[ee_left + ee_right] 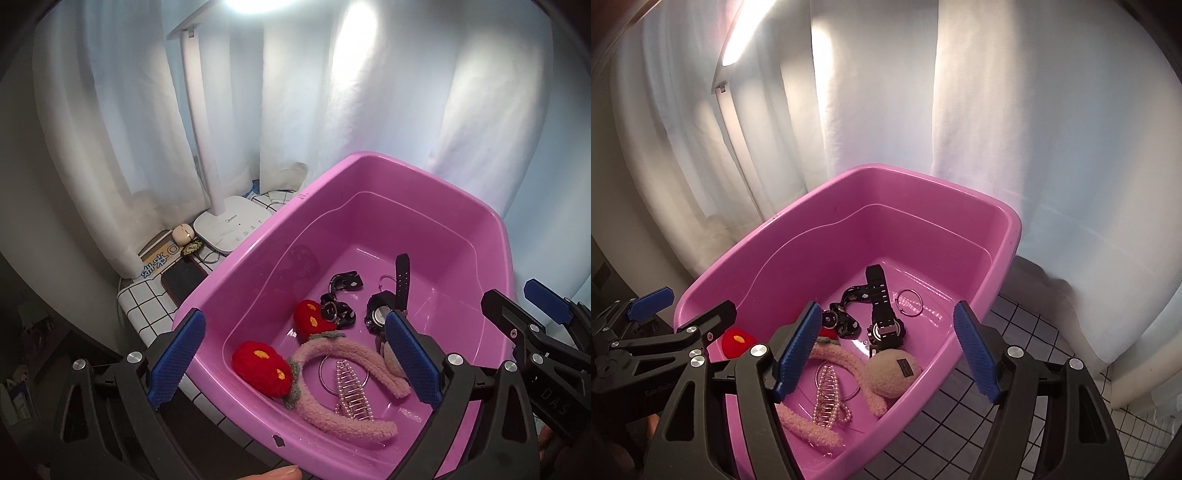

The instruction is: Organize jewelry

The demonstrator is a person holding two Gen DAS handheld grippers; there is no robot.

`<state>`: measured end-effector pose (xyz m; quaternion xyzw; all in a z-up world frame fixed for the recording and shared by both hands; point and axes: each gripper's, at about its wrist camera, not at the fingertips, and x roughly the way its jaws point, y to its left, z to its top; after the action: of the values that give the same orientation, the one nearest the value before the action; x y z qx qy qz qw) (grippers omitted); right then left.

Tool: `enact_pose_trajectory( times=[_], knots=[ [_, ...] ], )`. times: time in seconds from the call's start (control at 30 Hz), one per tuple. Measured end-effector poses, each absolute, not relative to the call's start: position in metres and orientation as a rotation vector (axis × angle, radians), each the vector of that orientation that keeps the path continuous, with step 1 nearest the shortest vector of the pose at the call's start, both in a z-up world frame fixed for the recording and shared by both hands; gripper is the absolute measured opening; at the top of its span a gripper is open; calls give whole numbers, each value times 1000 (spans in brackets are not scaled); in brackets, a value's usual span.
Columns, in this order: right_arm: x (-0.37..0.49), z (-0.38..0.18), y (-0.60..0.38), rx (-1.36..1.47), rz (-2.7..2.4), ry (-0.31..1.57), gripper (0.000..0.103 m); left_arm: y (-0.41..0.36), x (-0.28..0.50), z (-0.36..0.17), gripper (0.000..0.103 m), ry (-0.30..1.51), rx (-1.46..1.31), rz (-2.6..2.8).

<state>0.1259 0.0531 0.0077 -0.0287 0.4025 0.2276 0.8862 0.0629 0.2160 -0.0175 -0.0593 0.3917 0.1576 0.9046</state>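
1. Left wrist view: the left gripper (295, 363) hangs over the near end of a pink tub (236, 266), its blue pads spread wide with nothing pressed between them; a fingertip (275, 472) shows at the bottom edge
2. Between its fingers, on the tub floor, lies a fuzzy pink headband (343, 424) bearing two red knitted strawberries (264, 369), one near the left finger and one further ahead
3. Inside the headband's curve sit a pearl hair claw (351, 391) and a thin metal ring (327, 382) that it overlaps
4. Ahead of the right finger lies a black watch (380, 314), its strap tilted up against the far side; just left of it is a black patterned hair tie (338, 310)
5. To the right, the right gripper (517, 306) reaches over the tub rim, its jaws apart
6. Beyond the tub, ahead and to the left, a white lamp (229, 221) stands on the checked desk (147, 306) beside a phone (183, 278), before white curtains (406, 110)
7. Right wrist view: the right gripper (886, 354) is open over the same pink tub (1004, 236), holding nothing
8. Between its fingers lie the black watch (884, 325), a round beige pad on the headband (892, 373) and, further ahead, a small metal ring (910, 302)
9. Near the left finger lie the pearl hair claw (827, 395) and the pink band; the black hair tie (846, 314) sits just beyond that fingertip
10. Left of it, the left gripper (683, 302) stands over the tub rim, open, above a red strawberry (737, 341)
11. The checked desk (1015, 332) shows to the right of the tub
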Motion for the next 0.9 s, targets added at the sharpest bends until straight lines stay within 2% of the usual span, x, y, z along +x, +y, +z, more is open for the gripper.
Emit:
enact_pose_trajectory(
  times=[0.9],
  knots=[
    [110, 18, 47, -67, 473, 809, 71, 211, 53, -13, 96, 809, -100, 334]
  ],
)
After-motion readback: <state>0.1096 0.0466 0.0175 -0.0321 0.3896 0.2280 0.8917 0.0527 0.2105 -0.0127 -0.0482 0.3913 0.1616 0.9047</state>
